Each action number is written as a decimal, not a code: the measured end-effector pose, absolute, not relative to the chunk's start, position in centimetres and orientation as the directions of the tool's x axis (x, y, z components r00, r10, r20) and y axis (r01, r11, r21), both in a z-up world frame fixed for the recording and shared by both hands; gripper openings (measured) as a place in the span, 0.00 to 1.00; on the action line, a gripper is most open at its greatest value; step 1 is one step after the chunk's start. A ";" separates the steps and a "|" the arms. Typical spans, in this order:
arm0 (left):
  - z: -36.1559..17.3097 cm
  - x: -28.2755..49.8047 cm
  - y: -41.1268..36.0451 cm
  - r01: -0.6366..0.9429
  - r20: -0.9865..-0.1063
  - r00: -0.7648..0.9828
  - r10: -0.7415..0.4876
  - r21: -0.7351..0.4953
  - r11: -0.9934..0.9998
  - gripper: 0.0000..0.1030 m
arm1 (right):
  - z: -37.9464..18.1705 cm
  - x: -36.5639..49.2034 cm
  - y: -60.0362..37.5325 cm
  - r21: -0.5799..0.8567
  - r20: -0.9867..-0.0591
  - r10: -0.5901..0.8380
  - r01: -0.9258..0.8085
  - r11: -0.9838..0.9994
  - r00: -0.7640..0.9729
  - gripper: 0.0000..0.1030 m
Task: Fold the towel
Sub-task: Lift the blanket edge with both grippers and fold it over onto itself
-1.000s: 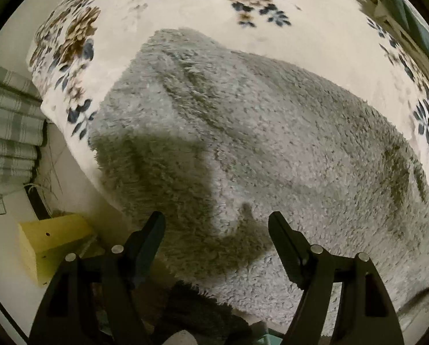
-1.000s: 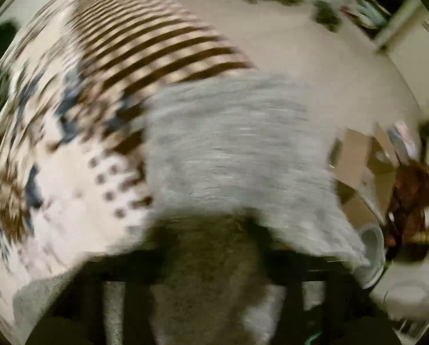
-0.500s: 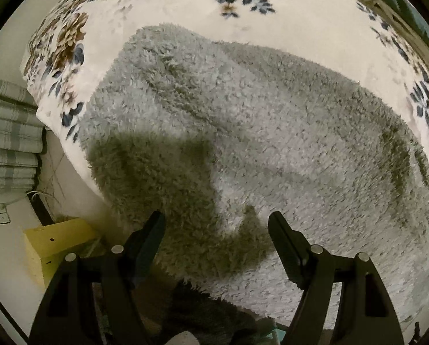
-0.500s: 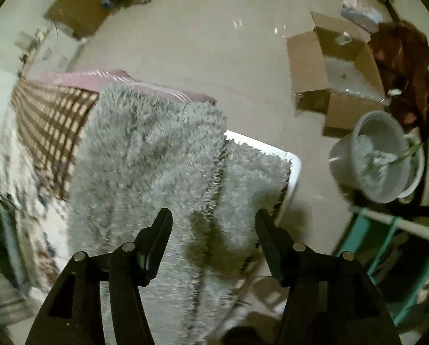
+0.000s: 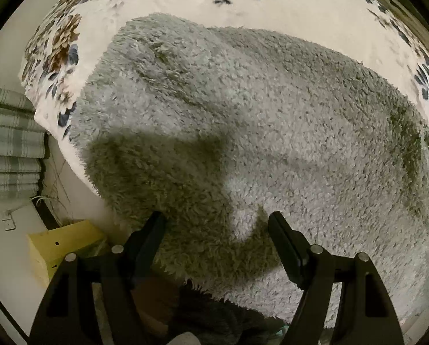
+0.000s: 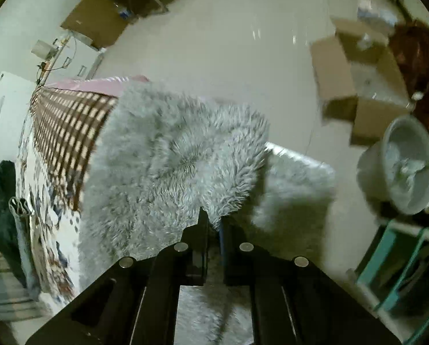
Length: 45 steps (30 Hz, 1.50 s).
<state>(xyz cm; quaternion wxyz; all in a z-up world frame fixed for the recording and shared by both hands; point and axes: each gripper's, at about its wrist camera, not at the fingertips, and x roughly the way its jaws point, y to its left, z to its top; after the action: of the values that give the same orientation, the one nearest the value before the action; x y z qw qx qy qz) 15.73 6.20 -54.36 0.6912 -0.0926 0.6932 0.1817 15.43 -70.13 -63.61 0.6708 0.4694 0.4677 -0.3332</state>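
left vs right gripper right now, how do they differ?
Left gripper stands open; right gripper is shut. Nothing sits between the left's jaws, which hover over the flat part of the grey towel; the right pinches the towel's edge where it hangs off the bed. The left looks down on the floral bedcover, the right out over the floor. Both are black two-finger grippers.

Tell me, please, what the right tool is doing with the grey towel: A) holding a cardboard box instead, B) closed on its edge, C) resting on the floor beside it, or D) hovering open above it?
B: in the right wrist view the right tool has its jaws together with the fluffy edge of the grey towel pinched between them.
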 end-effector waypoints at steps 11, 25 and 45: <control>-53.7 15.7 5.6 -0.348 -0.994 -0.025 0.106 0.108 0.931 0.70 | -64.3 10.4 -70.4 0.231 -0.973 0.097 0.921 0.312 0.211 0.16; -50.1 22.5 -10.4 -0.077 -0.993 0.101 -0.067 -0.075 0.994 0.70 | -62.3 22.8 -61.5 0.403 -0.897 0.368 0.797 0.449 0.246 0.47; -52.2 22.3 -18.6 0.107 -0.998 0.041 -0.048 -0.043 0.993 0.71 | -61.0 15.1 -64.5 0.441 -0.897 0.146 0.811 0.385 0.418 0.63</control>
<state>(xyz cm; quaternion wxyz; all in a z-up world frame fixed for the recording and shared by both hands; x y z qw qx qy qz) 22.35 -18.61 -52.22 0.7211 0.0214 0.6905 -0.0536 15.07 -64.49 -61.03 0.6791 0.4977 0.4809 -0.2447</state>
